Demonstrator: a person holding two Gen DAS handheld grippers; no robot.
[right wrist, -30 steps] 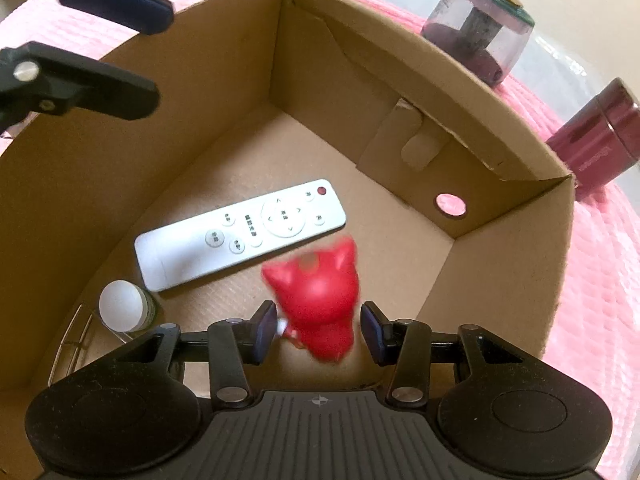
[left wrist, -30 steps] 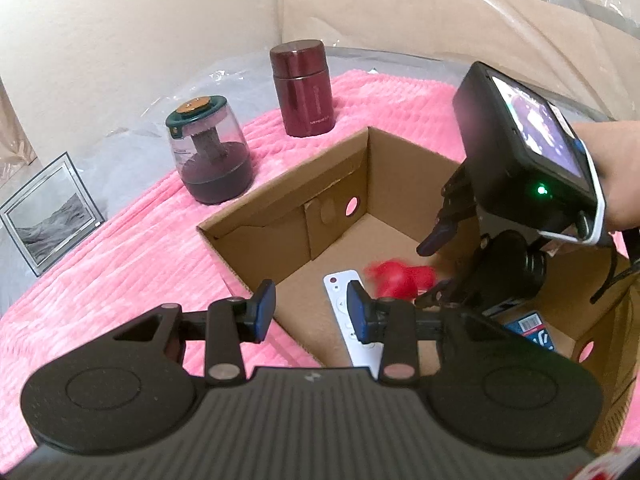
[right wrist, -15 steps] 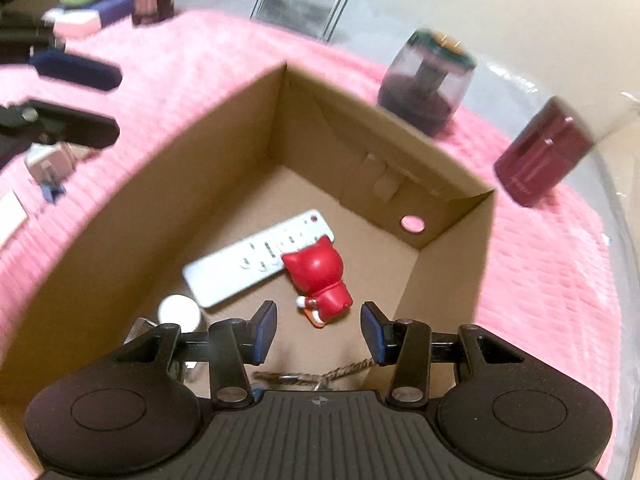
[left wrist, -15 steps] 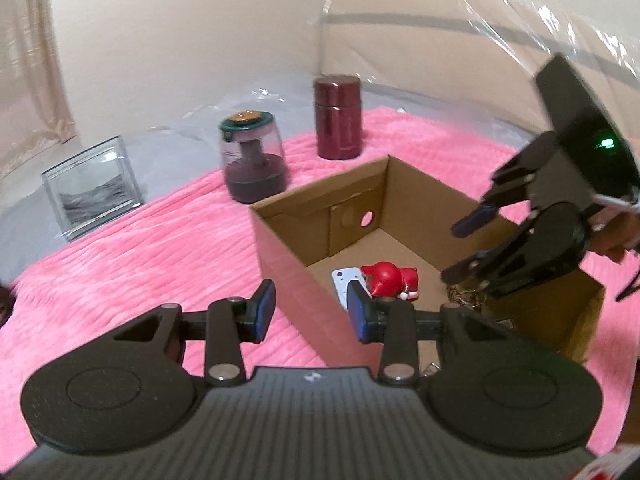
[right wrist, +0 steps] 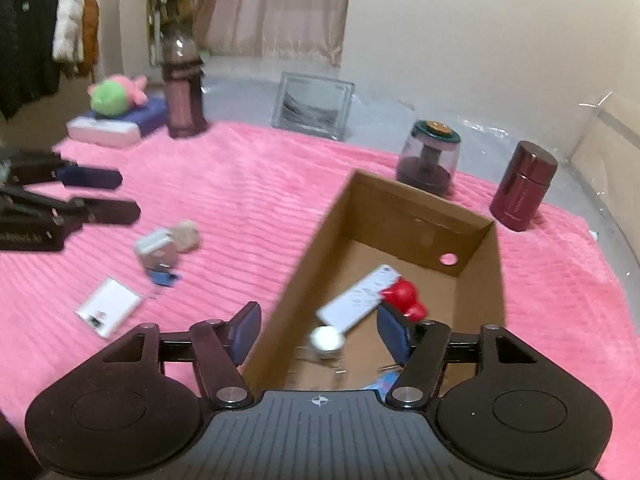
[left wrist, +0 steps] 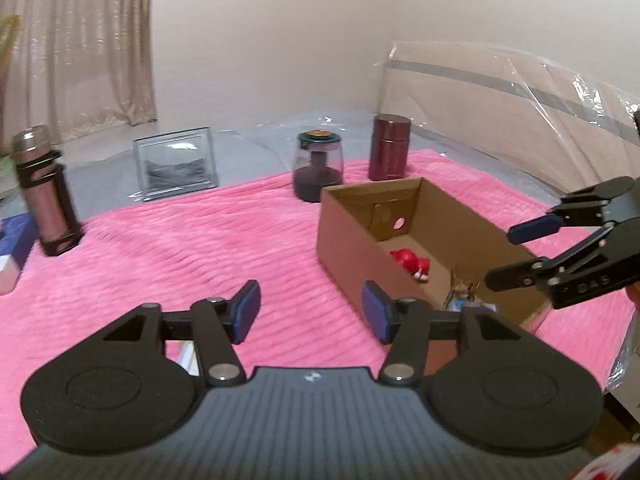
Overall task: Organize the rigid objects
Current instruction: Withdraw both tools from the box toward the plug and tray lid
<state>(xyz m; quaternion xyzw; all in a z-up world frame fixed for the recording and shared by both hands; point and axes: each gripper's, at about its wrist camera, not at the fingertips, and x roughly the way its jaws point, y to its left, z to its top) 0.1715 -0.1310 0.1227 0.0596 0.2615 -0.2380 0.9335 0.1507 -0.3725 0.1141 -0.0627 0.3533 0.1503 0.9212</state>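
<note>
An open cardboard box (right wrist: 416,208) (left wrist: 348,232) sits on a pink blanket. Inside lie a red figurine (right wrist: 404,298) (left wrist: 410,262), a white remote (right wrist: 356,300) and a small white-capped jar (right wrist: 326,340). My right gripper (right wrist: 318,326) is open and empty, above the box's near left wall; it also shows at the right edge of the left wrist view (left wrist: 516,252). My left gripper (left wrist: 310,314) is open and empty, left of the box; it also shows at the left edge of the right wrist view (right wrist: 108,196). On the blanket left of the box lie a small grey-and-blue object (right wrist: 158,254), a beige lump (right wrist: 186,234) and a white card (right wrist: 108,306).
A dark red flask (right wrist: 522,186) (left wrist: 390,148) and a green-lidded purple jar (right wrist: 430,158) (left wrist: 318,166) stand behind the box. A framed picture (right wrist: 312,106) (left wrist: 176,164), a pink bottle (right wrist: 182,84) (left wrist: 44,192) and a plush toy (right wrist: 114,94) on a case stand further back. Plastic sheeting covers the surroundings.
Both grippers have pulled back and up from the box and opened wider. The red figurine, dropped by the right gripper, has come to rest inside the box beside the remote.
</note>
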